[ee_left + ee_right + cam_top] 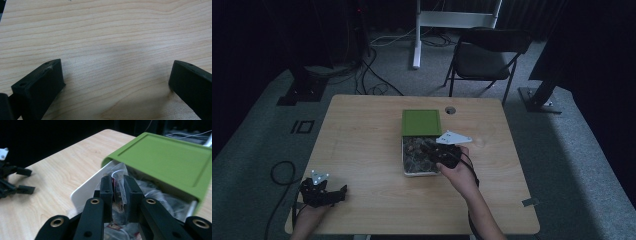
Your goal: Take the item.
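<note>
Right gripper (117, 192) jaws clamp a clear packet (119, 185) in the box (82, 188); left gripper (117, 82) jaws apart

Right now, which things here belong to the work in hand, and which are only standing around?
Part of the work:
- right tongs, shut on a clear packet
- white box full of packets
- green lid, slid back

Only standing around:
- left tongs, open over bare table
- black chair
- floor cables
</note>
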Tool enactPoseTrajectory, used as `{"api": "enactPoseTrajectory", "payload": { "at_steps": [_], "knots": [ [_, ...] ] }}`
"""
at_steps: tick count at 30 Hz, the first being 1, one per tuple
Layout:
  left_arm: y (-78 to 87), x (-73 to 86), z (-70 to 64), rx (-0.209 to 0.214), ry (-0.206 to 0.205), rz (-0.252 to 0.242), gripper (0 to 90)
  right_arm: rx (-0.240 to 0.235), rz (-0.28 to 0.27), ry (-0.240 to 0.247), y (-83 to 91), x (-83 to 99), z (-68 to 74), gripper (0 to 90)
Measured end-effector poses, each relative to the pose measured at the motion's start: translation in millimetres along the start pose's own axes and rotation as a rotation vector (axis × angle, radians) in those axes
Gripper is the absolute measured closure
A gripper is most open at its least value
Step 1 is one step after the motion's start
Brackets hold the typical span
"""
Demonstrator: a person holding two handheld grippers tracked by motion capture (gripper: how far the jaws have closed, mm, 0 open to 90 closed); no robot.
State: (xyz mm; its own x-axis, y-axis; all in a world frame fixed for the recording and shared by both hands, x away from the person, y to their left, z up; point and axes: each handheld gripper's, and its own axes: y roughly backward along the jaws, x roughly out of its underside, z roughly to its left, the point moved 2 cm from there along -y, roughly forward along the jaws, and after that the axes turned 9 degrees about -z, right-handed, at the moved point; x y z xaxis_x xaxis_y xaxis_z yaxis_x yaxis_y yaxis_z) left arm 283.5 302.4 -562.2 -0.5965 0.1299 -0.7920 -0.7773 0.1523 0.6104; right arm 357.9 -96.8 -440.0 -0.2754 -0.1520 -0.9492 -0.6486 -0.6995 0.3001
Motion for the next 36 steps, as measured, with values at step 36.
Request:
{"api": "enactPoseTrajectory", "payload": {
  "at_steps": [36],
  "knots": [
    [0.0,0.0,0.0,0.000,0.000,0.000,0.2,0.118,-0.052,-0.046,40.3,-4.4,-53.5,80.0]
  ]
}}
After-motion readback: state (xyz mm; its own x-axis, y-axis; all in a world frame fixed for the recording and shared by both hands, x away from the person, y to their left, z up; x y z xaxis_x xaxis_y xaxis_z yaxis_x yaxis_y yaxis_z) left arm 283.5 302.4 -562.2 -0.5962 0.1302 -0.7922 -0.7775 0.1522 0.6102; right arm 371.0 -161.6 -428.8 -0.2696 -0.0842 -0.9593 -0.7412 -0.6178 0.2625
